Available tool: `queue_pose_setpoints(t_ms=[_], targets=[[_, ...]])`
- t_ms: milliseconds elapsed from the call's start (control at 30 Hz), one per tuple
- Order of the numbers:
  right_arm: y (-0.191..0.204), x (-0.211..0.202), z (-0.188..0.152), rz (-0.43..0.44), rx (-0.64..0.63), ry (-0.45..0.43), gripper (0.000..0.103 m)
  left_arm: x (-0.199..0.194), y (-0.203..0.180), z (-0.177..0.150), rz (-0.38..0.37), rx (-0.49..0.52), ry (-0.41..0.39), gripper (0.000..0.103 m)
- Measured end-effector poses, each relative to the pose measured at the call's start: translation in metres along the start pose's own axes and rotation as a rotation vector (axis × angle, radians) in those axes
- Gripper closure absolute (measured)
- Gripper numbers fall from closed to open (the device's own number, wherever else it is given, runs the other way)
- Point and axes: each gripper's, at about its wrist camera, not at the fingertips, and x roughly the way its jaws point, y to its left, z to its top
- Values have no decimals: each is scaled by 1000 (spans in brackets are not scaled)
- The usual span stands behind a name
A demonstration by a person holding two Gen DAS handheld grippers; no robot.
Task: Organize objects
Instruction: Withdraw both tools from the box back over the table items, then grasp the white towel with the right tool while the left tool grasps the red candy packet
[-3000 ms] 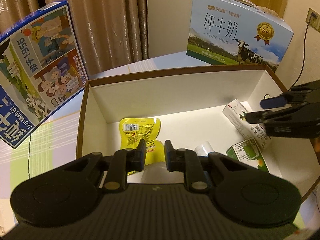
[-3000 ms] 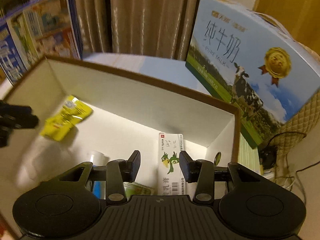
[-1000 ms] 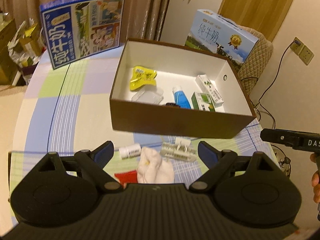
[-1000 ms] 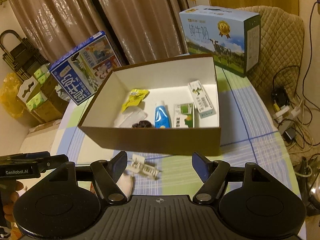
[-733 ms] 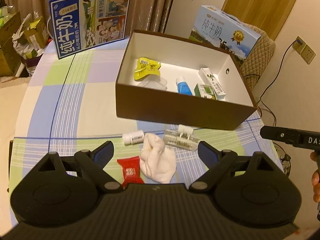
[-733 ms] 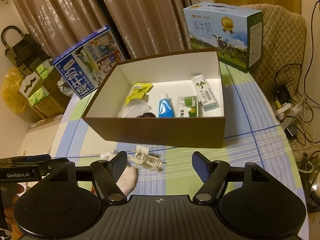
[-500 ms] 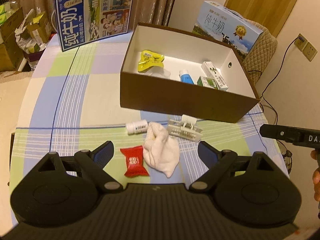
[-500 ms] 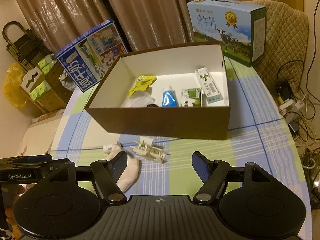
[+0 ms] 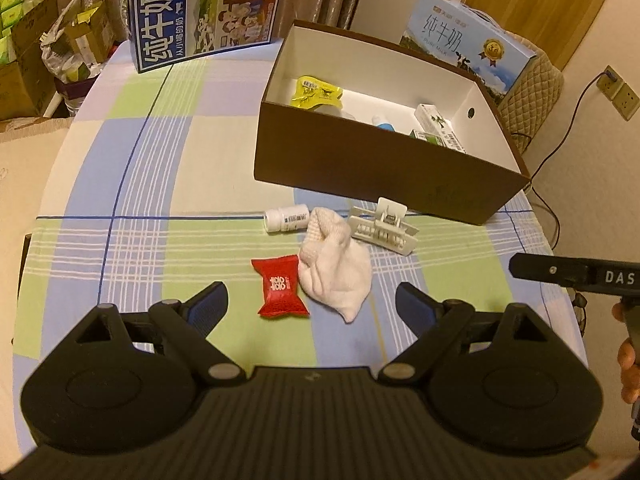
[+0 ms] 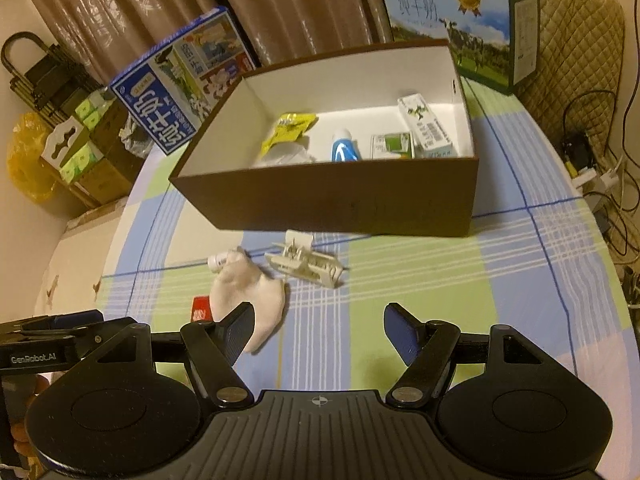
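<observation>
While both jaws are held wide and empty, the left gripper [image 9: 312, 300] is aimed at a red candy packet [image 9: 281, 285] and white sock [image 9: 336, 264] lying before the brown box [image 9: 376, 168]; the right gripper [image 10: 319, 330] is kept nearby.

left gripper [image 9: 312, 300]: withdrawn from brown box [image 9: 376, 168], jaws now spread wide, lowered over red packet [image 9: 281, 290] | right gripper [image 10: 319, 330]: likewise pulled out, brought near white sock [image 10: 252, 300]
</observation>
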Motion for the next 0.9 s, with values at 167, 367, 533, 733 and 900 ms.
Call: queue_pose_setpoints(t_ms=[167, 367, 533, 733, 900], targets=[[3, 8, -7, -5, -23, 23, 34, 4, 0, -6, -1, 7, 5, 15], [4, 17, -12, -12, -42, 47, 34, 13, 0, -11, 10, 21, 13, 19], [2, 20, -13, -6, -41, 54, 34, 19, 3, -13, 25, 27, 31, 22], [6, 25, -11, 17, -55, 56, 34, 24, 7, -13, 51, 30, 38, 23], [16, 42, -10, 28, -72, 80, 34, 31, 14, -11, 82, 31, 53, 23]])
